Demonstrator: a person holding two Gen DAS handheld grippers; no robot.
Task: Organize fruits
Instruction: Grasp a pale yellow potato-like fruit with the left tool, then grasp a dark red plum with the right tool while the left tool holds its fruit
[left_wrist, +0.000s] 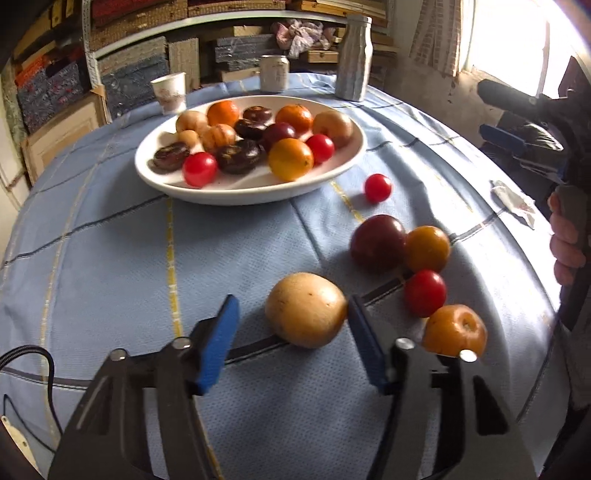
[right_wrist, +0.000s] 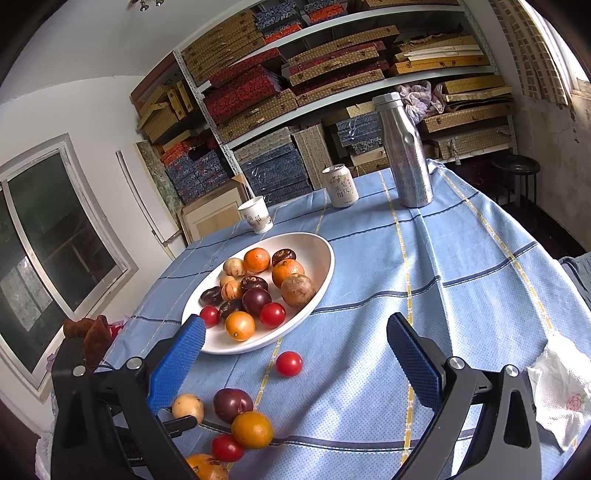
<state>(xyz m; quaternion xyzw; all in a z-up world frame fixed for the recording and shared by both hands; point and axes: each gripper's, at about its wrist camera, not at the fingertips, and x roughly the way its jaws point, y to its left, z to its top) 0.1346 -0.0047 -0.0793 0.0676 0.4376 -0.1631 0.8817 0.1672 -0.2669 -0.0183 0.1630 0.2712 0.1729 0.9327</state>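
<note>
Six fruits lie loose on the tablecloth (left_wrist: 110, 236), near its front edge, while the plate (left_wrist: 155, 177) farther in toward the middle carries the rest. The left gripper (left_wrist: 291, 332) is on the tan fruit (left_wrist: 306, 310): its right pad touches the fruit's side, its left pad stands clear with cloth showing between, so the tongs are open around it, not yet gripping. In my view the step in hand is the pickup, and the trick is centring. Shift the gripper a touch right so both pads meet the widest part together; otherwise the one touching pad may shove this round fruit sideways and it could roll. Squeeze gently, as it looks smooth and firm.

Watch the neighbours: the orange fruit (left_wrist: 455, 330) sits just beside the right finger, with a red tomato (left_wrist: 424, 292) behind it, then the plum (left_wrist: 377, 242) and another orange fruit. A lone tomato (left_wrist: 377, 188) rests beside the plate's rim.

The right gripper (right_wrist: 295, 354) hangs above the cloth, wide open, holding nothing.
</note>
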